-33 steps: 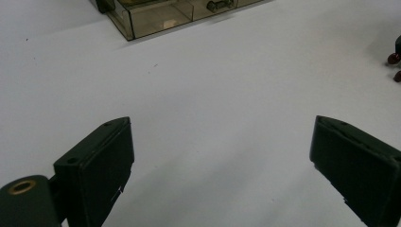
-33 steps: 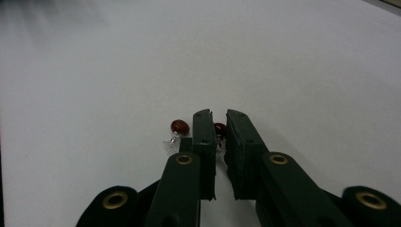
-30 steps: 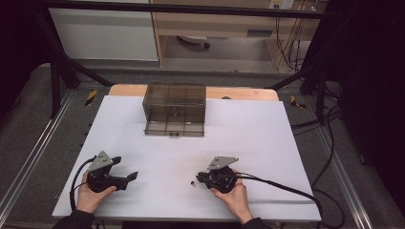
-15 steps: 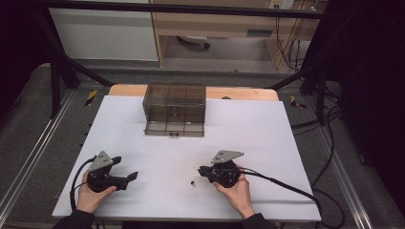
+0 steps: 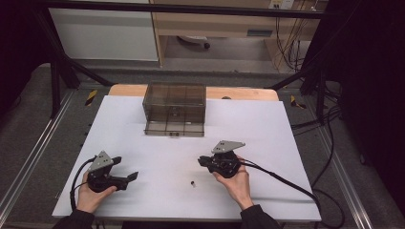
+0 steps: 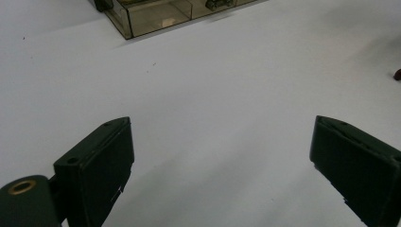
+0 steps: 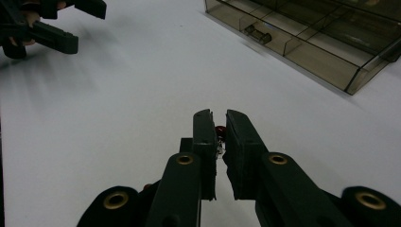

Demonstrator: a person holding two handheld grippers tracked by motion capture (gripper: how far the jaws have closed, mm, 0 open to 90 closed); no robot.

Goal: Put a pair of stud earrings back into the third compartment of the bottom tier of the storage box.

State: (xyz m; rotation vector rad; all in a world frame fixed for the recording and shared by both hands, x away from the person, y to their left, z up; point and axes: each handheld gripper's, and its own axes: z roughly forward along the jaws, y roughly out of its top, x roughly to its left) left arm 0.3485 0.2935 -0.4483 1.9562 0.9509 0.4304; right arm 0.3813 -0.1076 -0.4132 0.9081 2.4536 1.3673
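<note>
Red part [image 7: 220, 129], mostly hidden, sits pinched in right claw [image 7: 216, 124].

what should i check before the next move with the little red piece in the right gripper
1. Right gripper shut on the small red piece: ok.
2. Grip secure: the piece sits close to the jaw tips, cannot tell.
3. Left gripper open, nothing between its jaws: ok.
4. White table bare between the right gripper and the compartment box: ok.
5. Box top open for a drop: cannot tell.
6. Second small dark piece lies apart from both grippers: ok.
</note>
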